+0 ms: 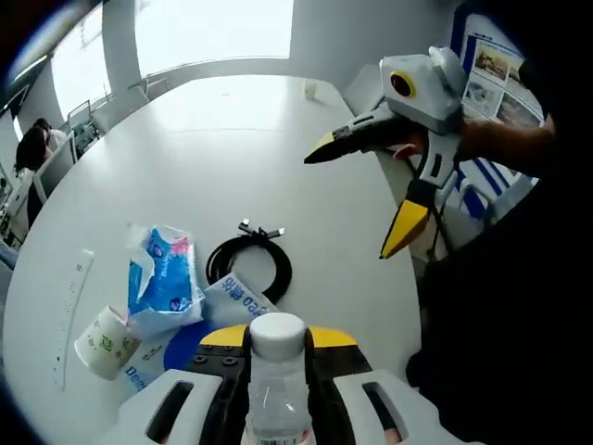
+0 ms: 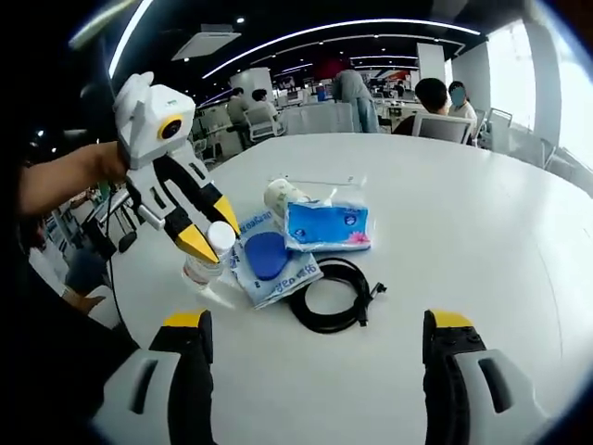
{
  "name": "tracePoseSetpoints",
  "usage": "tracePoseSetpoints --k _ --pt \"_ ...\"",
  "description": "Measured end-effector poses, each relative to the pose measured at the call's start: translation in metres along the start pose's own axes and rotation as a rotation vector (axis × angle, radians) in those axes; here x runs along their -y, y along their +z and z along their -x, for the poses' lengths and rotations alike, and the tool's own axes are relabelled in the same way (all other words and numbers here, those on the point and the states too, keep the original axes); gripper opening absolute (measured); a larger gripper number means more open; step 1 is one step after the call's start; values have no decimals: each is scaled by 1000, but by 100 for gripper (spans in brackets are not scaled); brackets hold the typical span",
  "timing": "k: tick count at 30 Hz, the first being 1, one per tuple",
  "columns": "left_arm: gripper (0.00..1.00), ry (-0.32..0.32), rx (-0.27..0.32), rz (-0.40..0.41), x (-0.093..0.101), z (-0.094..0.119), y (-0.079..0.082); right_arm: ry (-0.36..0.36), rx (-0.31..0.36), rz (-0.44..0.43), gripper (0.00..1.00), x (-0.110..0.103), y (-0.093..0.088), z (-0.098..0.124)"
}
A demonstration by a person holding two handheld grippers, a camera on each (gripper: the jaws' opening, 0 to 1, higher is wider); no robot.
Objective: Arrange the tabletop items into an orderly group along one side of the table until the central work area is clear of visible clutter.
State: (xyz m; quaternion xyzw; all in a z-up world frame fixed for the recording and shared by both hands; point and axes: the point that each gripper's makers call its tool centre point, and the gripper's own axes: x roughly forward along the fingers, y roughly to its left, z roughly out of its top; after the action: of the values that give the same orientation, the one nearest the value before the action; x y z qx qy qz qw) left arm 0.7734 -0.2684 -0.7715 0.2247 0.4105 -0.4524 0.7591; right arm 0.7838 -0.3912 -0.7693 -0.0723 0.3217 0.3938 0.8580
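Left gripper (image 2: 206, 239) clamps bottle (image 1: 276, 380) by its neck, at the near table (image 2: 463, 213) edge. Right gripper (image 2: 315, 357) hangs spread, empty. Cable (image 2: 332, 295) coiled beside blue packets (image 2: 326, 225); paper cup (image 1: 102, 341) lies left of them.

The left gripper (image 2: 208, 234) is clamped around a bottle (image 2: 206, 260) near the table edge, while the right gripper (image 1: 357, 199) hovers above the table, jaws spread wide.
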Motion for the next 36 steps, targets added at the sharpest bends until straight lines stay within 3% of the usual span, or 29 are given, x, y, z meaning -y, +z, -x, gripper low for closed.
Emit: tracePoseSetpoints --k 20,30,36 --pt "19 100 61 60 -9 76 -30 48 0 50 94 -18 11 -10" --pt "19 137 95 107 -6 100 -55 57 -8 65 94 -26 11 -12" --pt "19 135 106 78 1 106 -64 62 -16 77 94 -30 11 -14"
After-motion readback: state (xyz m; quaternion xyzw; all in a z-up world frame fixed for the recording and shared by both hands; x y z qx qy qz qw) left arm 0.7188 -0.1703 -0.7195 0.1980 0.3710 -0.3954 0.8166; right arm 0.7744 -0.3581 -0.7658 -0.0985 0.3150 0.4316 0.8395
